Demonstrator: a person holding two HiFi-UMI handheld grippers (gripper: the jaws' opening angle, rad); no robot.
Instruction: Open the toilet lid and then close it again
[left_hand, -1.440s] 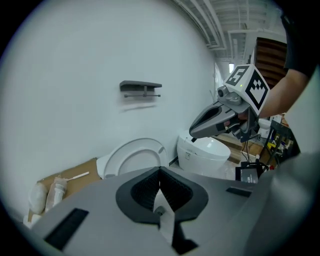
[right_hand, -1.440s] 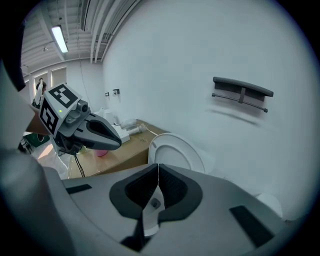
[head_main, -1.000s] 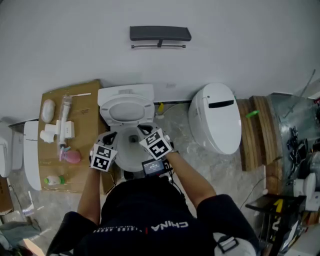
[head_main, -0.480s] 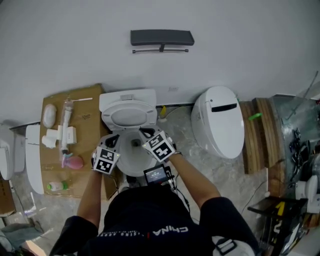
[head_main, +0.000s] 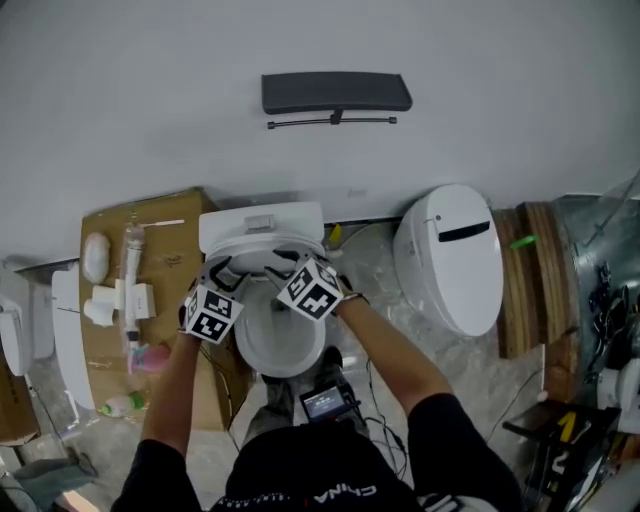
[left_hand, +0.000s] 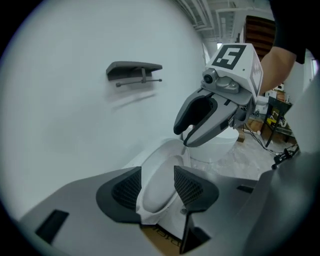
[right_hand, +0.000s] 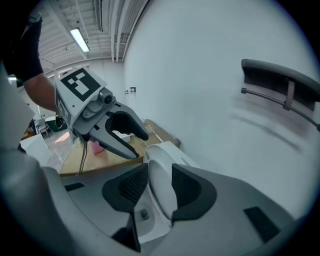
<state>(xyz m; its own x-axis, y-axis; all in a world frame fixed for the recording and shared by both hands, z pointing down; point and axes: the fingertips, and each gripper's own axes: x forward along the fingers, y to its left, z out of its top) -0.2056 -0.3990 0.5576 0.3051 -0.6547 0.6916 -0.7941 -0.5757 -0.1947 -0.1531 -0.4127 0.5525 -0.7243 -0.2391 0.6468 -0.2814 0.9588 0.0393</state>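
Observation:
The white toilet (head_main: 285, 340) stands against the wall with its lid (head_main: 262, 247) raised upright in front of the tank. My left gripper (head_main: 222, 268) is at the lid's left edge and my right gripper (head_main: 283, 262) at its right edge. In the left gripper view the lid (left_hand: 161, 175) stands between the pads of my left gripper (left_hand: 157, 187), whose jaws have just been opening. In the right gripper view the lid's rim (right_hand: 159, 167) sits between the pads of my right gripper (right_hand: 160, 185), whose jaws have just been opening too. Neither pair visibly presses on it.
A second white toilet (head_main: 455, 260) stands to the right, with wooden planks (head_main: 530, 280) beyond it. A cardboard sheet (head_main: 170, 240) with several small items lies on the left. A dark shelf (head_main: 335, 92) hangs on the wall. A small screen (head_main: 325, 402) and cables lie on the floor.
Both grippers have moved from over the bowl toward the wall, up to the raised lid. Their jaws, shut before, now stand apart around the lid's edges.

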